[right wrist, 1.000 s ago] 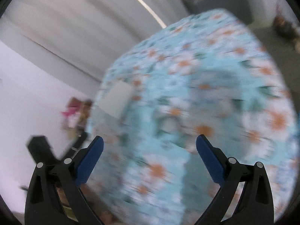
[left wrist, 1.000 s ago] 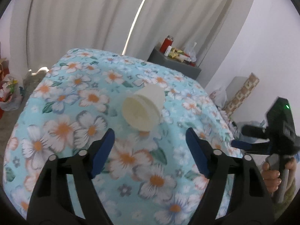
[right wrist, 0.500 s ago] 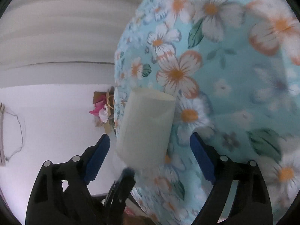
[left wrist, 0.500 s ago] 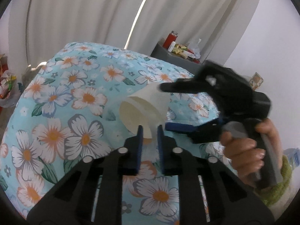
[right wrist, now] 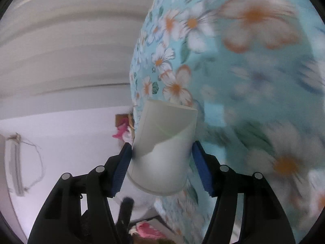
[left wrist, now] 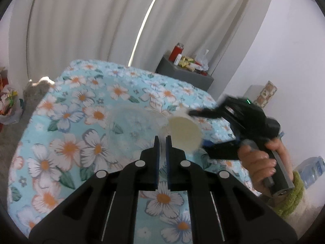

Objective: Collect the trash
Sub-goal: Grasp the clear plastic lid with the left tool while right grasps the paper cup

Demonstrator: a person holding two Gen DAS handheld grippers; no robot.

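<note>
On the floral bed cover a clear plastic cup lies on its side, mouth toward me. My left gripper is shut on its near rim. Just right of it is a white paper cup, apart from the clear one. My right gripper, held by a hand, has one finger above that cup and one below. In the right wrist view the white paper cup sits between the blue pads of the right gripper. The jaws are closing, both pads touch the cup, and its wall is creased.
A grey bedside cabinet at the back carries a red bottle and snack wrappers. White curtains hang behind the bed. A filled plastic bag sits on the floor at the left. A water bottle lies at the right.
My left gripper shut on the cup rim. The right gripper swung in from the right, closed around the white cup and drew it rightward, away from the clear cup.
</note>
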